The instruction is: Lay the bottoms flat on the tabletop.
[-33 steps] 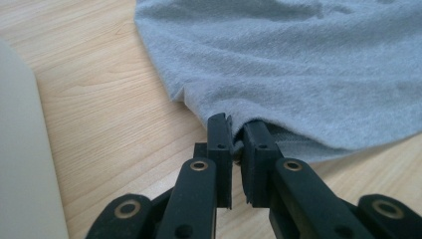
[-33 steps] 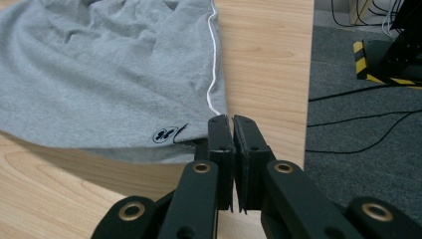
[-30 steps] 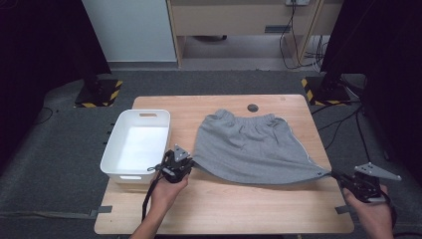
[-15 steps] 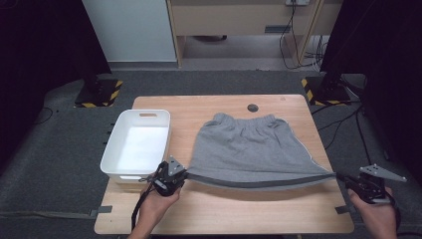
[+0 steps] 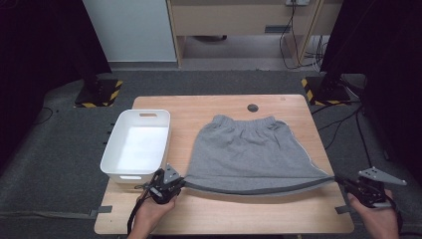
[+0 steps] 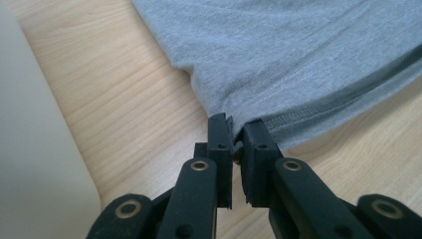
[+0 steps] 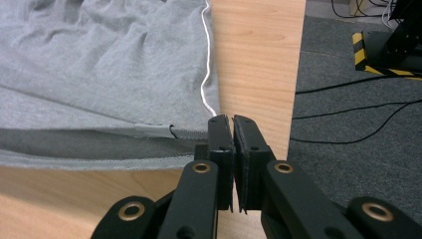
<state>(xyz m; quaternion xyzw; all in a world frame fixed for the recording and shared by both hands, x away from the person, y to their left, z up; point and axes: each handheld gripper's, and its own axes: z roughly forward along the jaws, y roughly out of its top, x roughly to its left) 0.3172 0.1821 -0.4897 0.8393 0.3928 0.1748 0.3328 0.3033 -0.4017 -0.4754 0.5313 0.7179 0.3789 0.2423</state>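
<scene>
Grey shorts (image 5: 249, 149) lie flat on the wooden table (image 5: 209, 107), elastic waistband at the far side. Their near hem is raised a little and stretched taut between my two grippers. My left gripper (image 5: 180, 182) is shut on the hem's left corner; in the left gripper view the jaws (image 6: 238, 137) pinch the stitched edge of the grey cloth (image 6: 298, 50). My right gripper (image 5: 341, 180) is shut on the right corner, just past the table's right side; in the right gripper view its closed jaws (image 7: 233, 127) clamp the hem of the grey cloth (image 7: 99, 64).
A white plastic bin (image 5: 137, 147) stands on the table's left side, close beside my left gripper, and shows as a pale wall (image 6: 30, 149) in the left gripper view. A small black disc (image 5: 253, 107) sits near the far edge. Cables cross the floor (image 7: 358, 114) at right.
My left gripper has moved toward the table's near edge with the hem corner in it. The near hem now runs straighter and tauter between the two grippers. The right gripper has stayed put.
</scene>
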